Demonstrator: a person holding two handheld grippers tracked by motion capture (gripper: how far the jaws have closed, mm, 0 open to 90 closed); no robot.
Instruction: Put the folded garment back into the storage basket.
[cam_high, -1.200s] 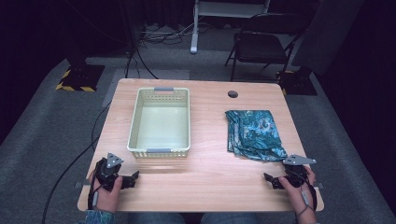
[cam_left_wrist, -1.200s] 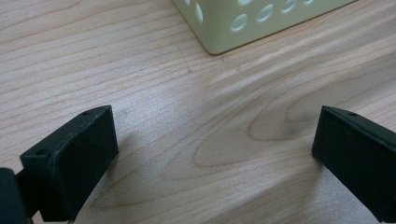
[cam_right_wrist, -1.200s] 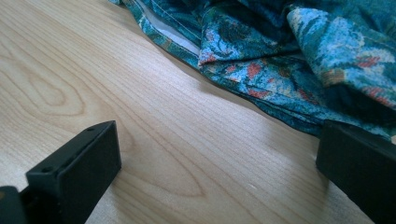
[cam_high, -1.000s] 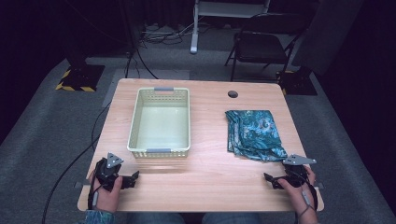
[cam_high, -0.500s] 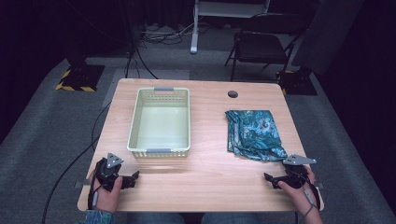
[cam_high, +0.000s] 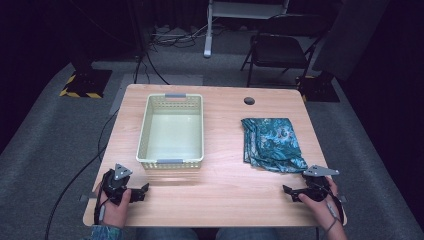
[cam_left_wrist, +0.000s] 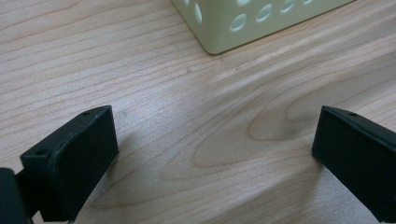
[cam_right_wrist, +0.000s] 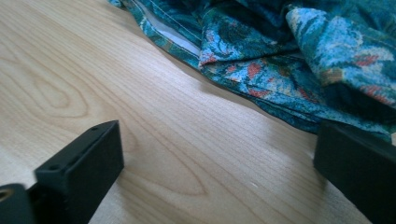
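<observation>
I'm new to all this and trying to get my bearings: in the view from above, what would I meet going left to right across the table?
Left tongs → pale basket → small round hole in the tabletop → folded teal patterned cloth → right tongs, both tongs at the near edge.

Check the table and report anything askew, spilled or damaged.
Nothing stands out. The pale perforated basket sits upright and empty, square to the wooden table. The teal patterned cloth lies loosely folded to its right, a little rumpled along its near edge. The left gripper and right gripper rest open near the front edge, holding nothing.
</observation>
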